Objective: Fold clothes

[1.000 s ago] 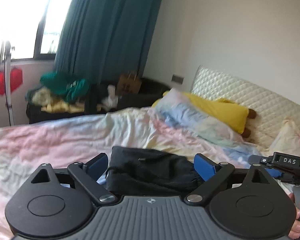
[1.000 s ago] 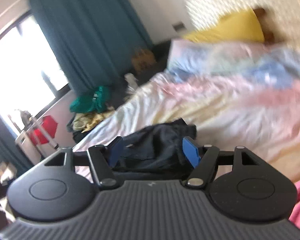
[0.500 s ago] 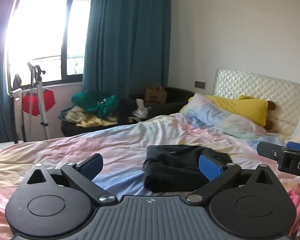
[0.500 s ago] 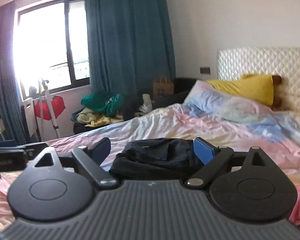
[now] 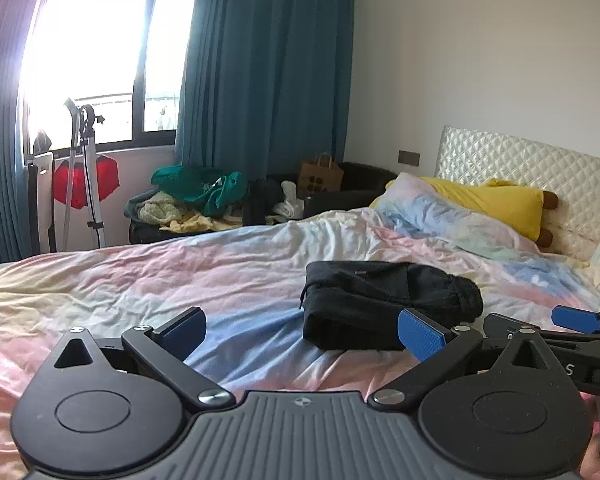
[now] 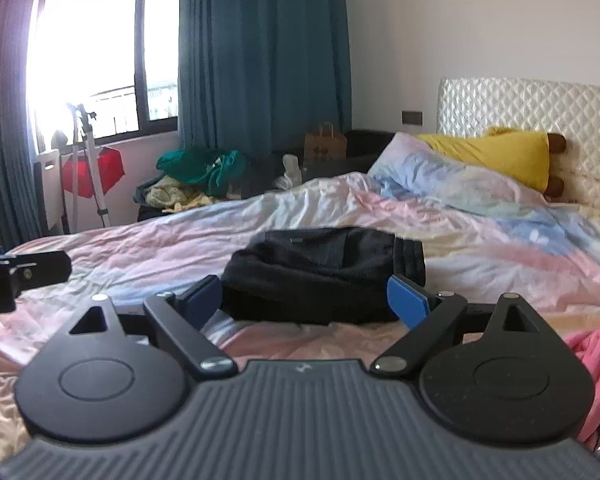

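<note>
A folded black garment (image 5: pixel 384 300) lies on the pastel duvet (image 5: pixel 180 276) in the middle of the bed. My left gripper (image 5: pixel 302 332) hovers short of it and to its left, jaws wide open with nothing between the blue pads (image 5: pixel 418 336). In the right wrist view the same black garment (image 6: pixel 324 268) sits just beyond my right gripper (image 6: pixel 305 302), which is also open and holds nothing. Each gripper shows at the edge of the other's view: the right gripper (image 5: pixel 572 320) and the left gripper (image 6: pixel 20 272).
A pink garment (image 6: pixel 596 360) lies at the near right of the bed. A yellow pillow (image 5: pixel 496 204) and quilted headboard (image 5: pixel 532 168) are at the far right. A clothes heap (image 5: pixel 196 196), paper bag (image 5: pixel 320 176) and tripod (image 5: pixel 84 168) stand beyond the bed by the window.
Both grippers have drawn back from the black garment, which now lies farther ahead. The right view has rolled level and its jaws have widened. The garment has stayed in place.
</note>
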Motion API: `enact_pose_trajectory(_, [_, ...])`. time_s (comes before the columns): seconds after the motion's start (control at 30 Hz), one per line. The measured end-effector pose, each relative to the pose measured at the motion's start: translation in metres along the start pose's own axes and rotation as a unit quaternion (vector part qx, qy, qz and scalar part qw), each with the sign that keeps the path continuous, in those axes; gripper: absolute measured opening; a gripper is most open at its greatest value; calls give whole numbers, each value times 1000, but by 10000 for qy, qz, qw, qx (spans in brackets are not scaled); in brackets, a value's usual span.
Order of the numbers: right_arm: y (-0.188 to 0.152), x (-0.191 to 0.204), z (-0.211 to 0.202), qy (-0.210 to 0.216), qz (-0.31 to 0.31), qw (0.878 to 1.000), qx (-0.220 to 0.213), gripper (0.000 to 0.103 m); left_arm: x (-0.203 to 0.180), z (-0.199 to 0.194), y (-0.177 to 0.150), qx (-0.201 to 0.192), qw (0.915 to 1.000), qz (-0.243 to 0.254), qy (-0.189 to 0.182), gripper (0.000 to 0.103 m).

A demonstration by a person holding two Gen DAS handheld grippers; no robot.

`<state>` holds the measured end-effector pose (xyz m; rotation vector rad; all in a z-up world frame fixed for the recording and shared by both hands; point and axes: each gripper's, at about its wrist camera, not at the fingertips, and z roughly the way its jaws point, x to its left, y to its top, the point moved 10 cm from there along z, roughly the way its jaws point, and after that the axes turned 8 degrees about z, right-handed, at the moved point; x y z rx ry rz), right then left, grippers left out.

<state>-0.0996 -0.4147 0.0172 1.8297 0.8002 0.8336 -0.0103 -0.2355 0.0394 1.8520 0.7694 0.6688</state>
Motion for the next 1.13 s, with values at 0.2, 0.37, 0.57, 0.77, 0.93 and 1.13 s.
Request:
enact_pose_trajectory(0.2, [-12, 0, 6, -132, -101, 9999, -36, 91, -2, 13, -19, 146, 9998, -64, -91, 103])
enact_pose_trajectory(0.37, [-16, -6, 11, -201, 56, 9998, 43, 91, -7, 19, -28, 252, 9997, 39, -57, 103])
enact_pose_trajectory(0.57, [-17, -18, 7, -223, 344, 9992, -22, 91, -12, 23, -35, 326, 9994, 96, -29, 103])
enact_pose_trajectory(0.77, [-17, -12, 7, -283, 79, 9996, -48, 91, -7, 24, -39, 394, 9992, 37, 87, 103])
enact_pose_trajectory(0.93, [-19, -10, 9, -262, -8, 9997, 29, 91, -3, 24, -39, 308, 9993, 17, 212, 103])
enact_pose_trajectory(1.13, [-21, -15, 10, -214, 154, 9996, 94, 91, -4, 27, -44, 365, 9991, -33, 195, 103])
